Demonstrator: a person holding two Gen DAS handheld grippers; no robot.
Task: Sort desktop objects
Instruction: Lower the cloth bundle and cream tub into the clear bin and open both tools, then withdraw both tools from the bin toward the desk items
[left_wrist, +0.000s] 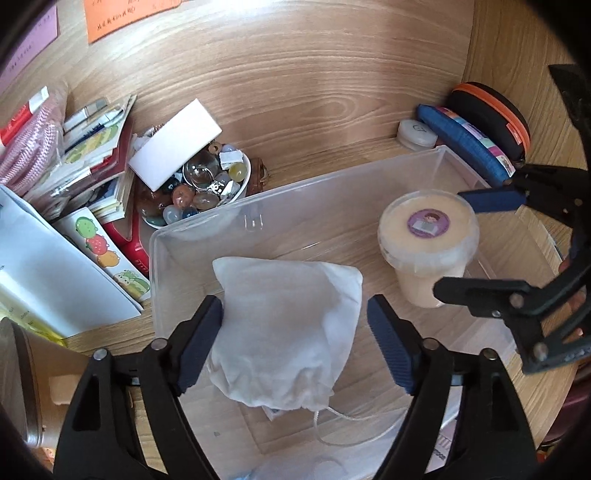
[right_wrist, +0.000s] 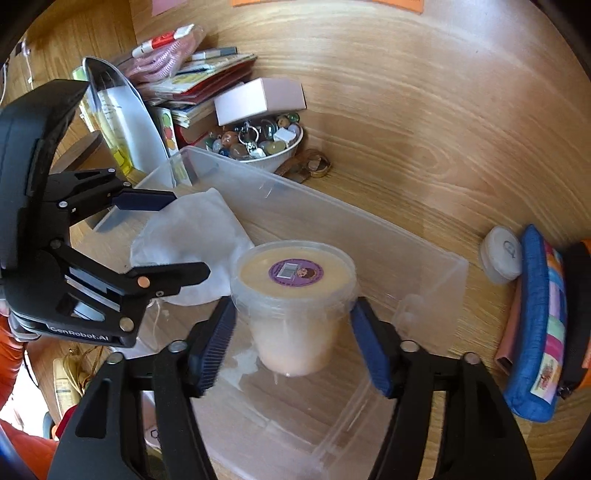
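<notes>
A clear plastic bin (left_wrist: 207, 218) lies on the wooden desk, and it also shows in the right wrist view (right_wrist: 424, 254). My left gripper (left_wrist: 295, 343) is open over the bin, its fingers either side of a white drawstring pouch (left_wrist: 288, 328); the left pad touches the pouch, the right pad stands apart. The pouch (right_wrist: 192, 236) lies in the bin. My right gripper (right_wrist: 293, 345) is open around a lidded beige tub (right_wrist: 295, 295) that stands in the bin; gaps show at both pads. The tub (left_wrist: 428, 240) stands to the pouch's right.
A white bowl of coloured stones (left_wrist: 199, 192) with a white box (left_wrist: 173, 144) on it sits behind the bin. A stack of booklets and papers (left_wrist: 85, 147) lies at left. A blue pouch (right_wrist: 535, 325), a white round case (right_wrist: 502, 254) and an orange-rimmed case (left_wrist: 491, 114) are at right.
</notes>
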